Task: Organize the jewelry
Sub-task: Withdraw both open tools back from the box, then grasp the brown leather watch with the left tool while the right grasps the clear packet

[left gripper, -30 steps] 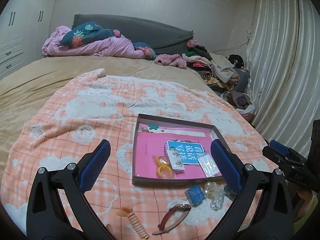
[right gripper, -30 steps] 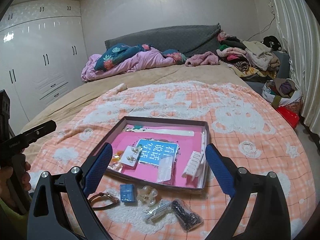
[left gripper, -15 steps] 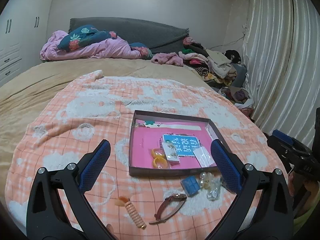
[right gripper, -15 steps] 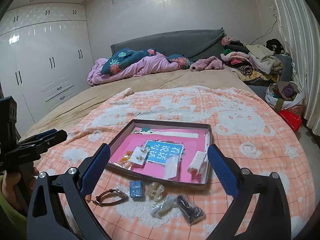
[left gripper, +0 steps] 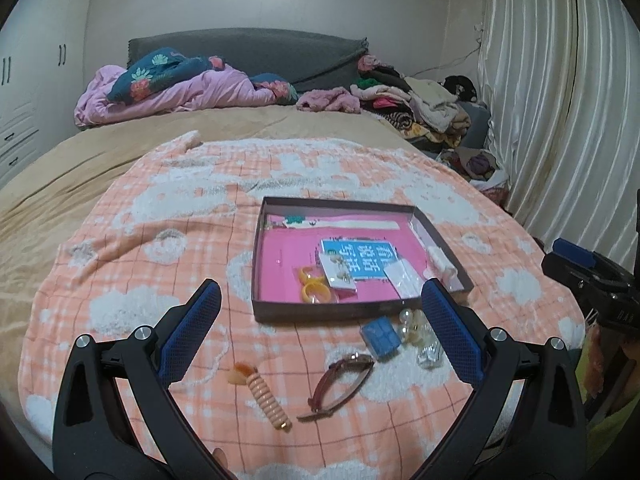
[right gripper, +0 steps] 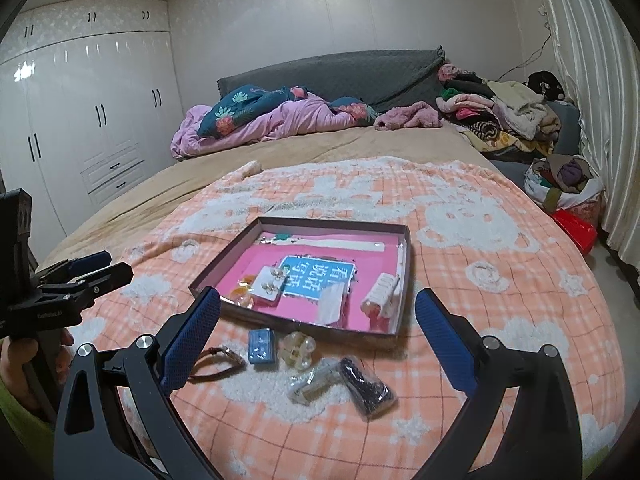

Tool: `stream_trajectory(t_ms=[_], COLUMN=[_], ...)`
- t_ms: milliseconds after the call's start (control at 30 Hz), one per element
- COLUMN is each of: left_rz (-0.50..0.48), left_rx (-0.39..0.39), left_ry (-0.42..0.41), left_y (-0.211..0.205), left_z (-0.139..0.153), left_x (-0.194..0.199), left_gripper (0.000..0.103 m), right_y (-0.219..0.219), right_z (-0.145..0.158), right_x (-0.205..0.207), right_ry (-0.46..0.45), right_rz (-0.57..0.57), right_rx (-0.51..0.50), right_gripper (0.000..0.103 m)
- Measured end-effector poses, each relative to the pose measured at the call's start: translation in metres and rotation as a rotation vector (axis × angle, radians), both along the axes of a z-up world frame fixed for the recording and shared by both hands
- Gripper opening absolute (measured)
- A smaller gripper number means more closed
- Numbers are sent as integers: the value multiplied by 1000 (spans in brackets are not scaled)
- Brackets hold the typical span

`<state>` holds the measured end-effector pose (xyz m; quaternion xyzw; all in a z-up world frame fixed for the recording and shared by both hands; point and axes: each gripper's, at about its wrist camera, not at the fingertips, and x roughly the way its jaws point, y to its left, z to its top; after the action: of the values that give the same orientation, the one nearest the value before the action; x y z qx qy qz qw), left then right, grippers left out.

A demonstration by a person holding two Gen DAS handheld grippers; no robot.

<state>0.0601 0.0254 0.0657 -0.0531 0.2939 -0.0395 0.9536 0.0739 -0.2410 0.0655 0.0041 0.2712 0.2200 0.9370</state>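
A shallow box with a pink lining lies on the orange checked blanket. It holds yellow rings, an earring card, a blue card and a white clip. In front of it lie a brown-strap watch, a peach spiral hair tie, a small blue box, a pearl clip and a black bagged item. My left gripper and right gripper are open and empty, held above the loose items.
The orange blanket covers a tan bed. Pink bedding and a clothes pile lie at the headboard. Curtains hang at the right; white wardrobes stand at the left.
Both grippers have drawn back and risen a little, so the box and loose items look smaller and farther. Both stay open.
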Motion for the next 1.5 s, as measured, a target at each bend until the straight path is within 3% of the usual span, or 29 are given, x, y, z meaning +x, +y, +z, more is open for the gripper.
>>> stream_trajectory(t_ms=[600, 833, 1033, 1100, 1300, 1367, 1500], left_rz=[-20, -53, -138, -167, -186, -186, -205], left_rx=[35, 55, 88, 86, 97, 103, 103], left_ry=[89, 168, 231, 245, 239, 231, 242], left_y=[-9, -14, -26, -30, -35, -35, -37], left_z=[-32, -62, -92, -98, -108, -109, -115], left_x=[-5, -1, 0, 1, 7, 10, 18], left_gripper=[94, 94, 94, 94, 93, 91, 73], right_y=[11, 21, 33, 36, 43, 42, 40], right_z=[-34, -67, -99, -106, -129, -133, -145], right_x=[-4, 5, 13, 16, 29, 35, 52], right_ry=[99, 227, 330, 361, 454, 477, 535], right_rz=[47, 66, 67, 68, 43, 17, -32], right_rx=[-45, -51, -56, -45, -1, 25, 81], right_gripper=[98, 98, 96, 85, 84, 84, 79])
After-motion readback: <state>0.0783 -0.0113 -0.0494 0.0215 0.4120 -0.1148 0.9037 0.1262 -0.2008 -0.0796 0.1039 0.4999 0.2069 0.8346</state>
